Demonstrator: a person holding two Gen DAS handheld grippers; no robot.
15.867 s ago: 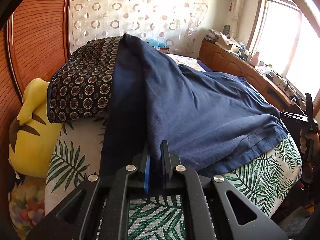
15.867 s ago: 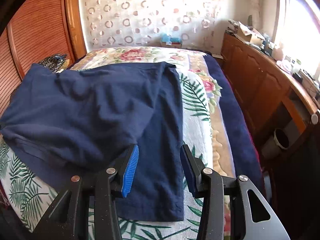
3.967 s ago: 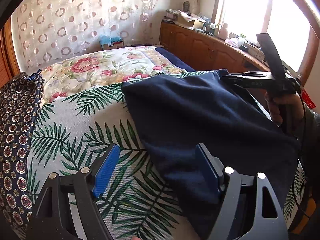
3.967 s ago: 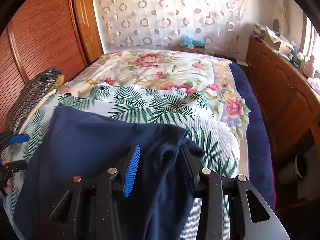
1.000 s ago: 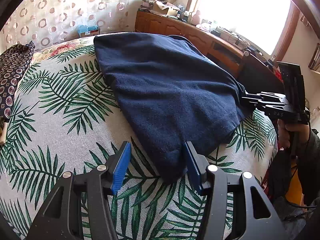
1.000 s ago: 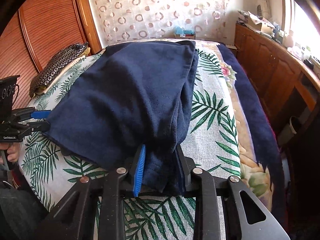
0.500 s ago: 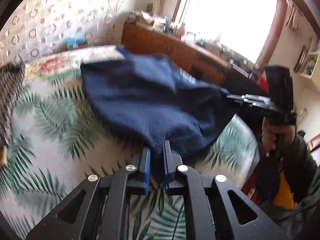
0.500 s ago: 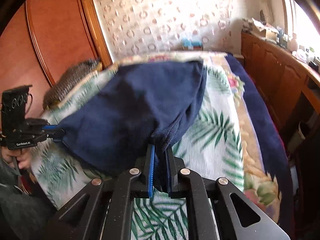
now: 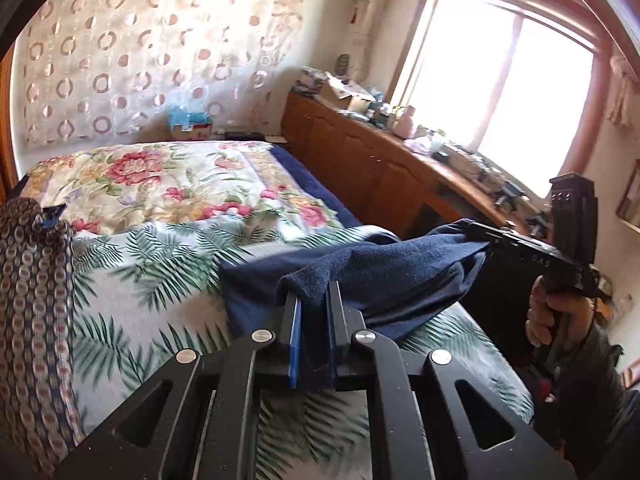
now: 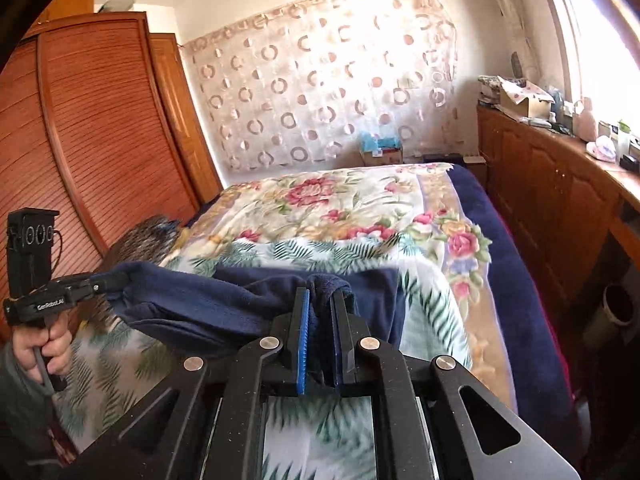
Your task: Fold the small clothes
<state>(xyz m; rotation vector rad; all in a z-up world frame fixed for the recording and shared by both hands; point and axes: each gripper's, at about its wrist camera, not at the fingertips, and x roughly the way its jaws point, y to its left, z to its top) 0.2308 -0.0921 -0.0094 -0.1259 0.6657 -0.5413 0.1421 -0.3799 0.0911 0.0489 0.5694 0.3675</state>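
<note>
1. Pinching one near corner each, the left gripper [image 9: 312, 304] and right gripper [image 10: 320, 300] are pressed together on the cloth [image 9: 380, 272].
2. Its near edge hangs stretched between them, above the bed [image 9: 132, 280]; the rest trails onto the quilt.
3. The free far edge lies ahead of both grippers, equally near each, so the fold likely runs forward.

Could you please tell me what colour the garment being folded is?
Dark navy blue garment, plain; clearest in the left wrist view.
</note>
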